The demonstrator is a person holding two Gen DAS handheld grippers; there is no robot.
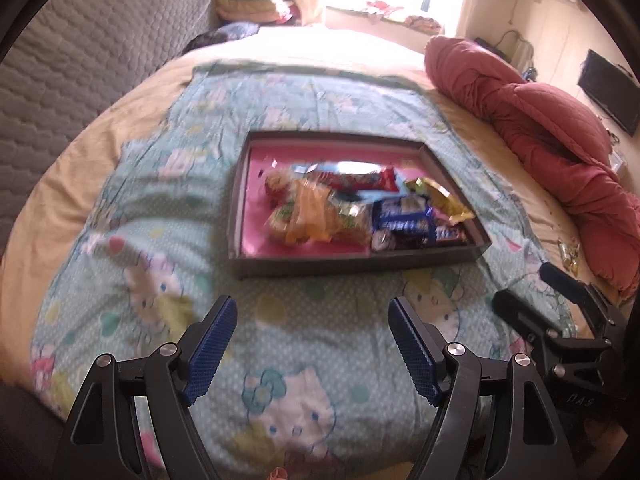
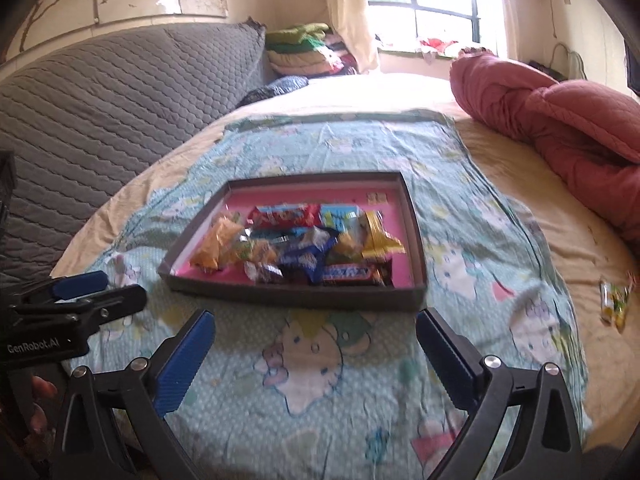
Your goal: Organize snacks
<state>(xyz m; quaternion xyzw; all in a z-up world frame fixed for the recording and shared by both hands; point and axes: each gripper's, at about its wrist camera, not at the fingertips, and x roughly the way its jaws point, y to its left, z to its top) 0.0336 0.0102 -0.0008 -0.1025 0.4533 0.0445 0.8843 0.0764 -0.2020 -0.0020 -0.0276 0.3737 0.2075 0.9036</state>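
Both grippers hang over the bed, empty. The left gripper (image 1: 312, 344) has its jaws spread wide with nothing between them, and the right gripper (image 2: 316, 360) stands even wider, also with nothing in it. The snacks (image 2: 304, 240) are piled in a shallow grey tray (image 2: 288, 298) with a pink bottom, sitting on the cartoon-cat sheet (image 2: 320, 380) just ahead of both grippers. One stray snack packet (image 2: 616, 300) lies off to the right on the beige sheet, near the red quilt (image 2: 560, 120).
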